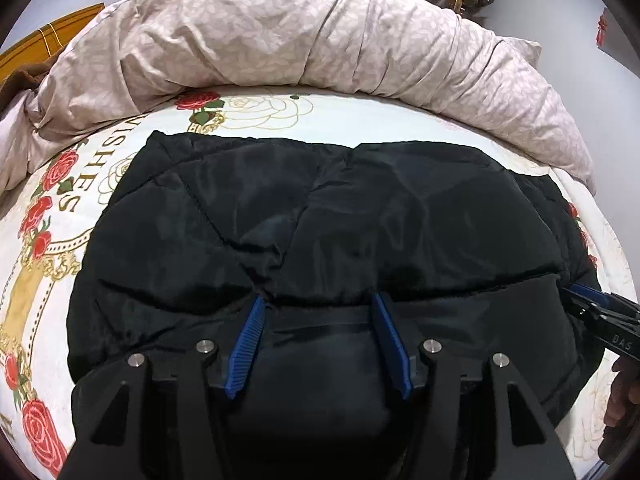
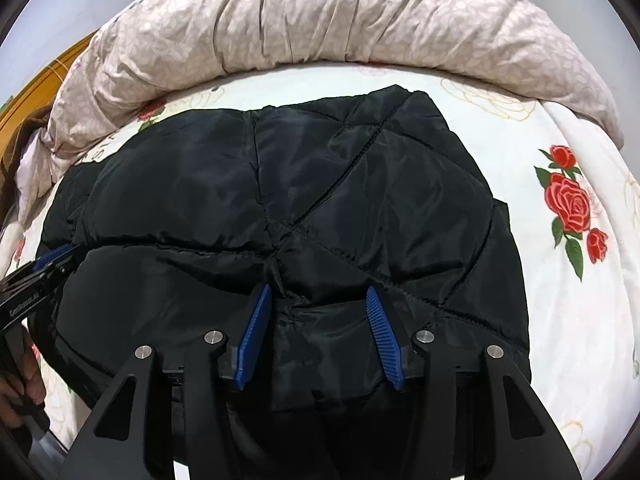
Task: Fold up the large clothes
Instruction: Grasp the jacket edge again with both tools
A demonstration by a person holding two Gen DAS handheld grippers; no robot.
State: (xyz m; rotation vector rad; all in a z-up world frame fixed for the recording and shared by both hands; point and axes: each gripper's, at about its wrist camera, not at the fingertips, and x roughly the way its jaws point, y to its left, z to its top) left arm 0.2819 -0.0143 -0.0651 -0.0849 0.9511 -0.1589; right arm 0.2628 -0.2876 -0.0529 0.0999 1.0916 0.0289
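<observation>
Your black quilted jacket (image 1: 320,216) lies spread on the rose-print bedsheet (image 1: 60,240), its near hem toward you and the bunched beige duvet (image 1: 304,28) heaped just beyond its far edge.

The main risk is the fabric itself: it looks slick and puffy, so if you pinch only the top shell layer, it will likely slide out of the pads or lift alone, leaving the padding and back layer on the bed and giving you a lopsided fold. Uneven lifting between your two hands would skew the fold line as well. If you carry the hem too far forward, it may catch on the duvet.

Your left gripper (image 1: 320,308) has its jaws spread wide, the blue pads (image 1: 252,344) pressing down on the jacket near the hem without pinching anything. Your right gripper (image 2: 318,300) stands the same way: jaws wide apart, fingertips resting on the quilted surface, nothing grasped between them. Each gripper shows at the edge of the other's view, beside the jacket's flanks.
</observation>
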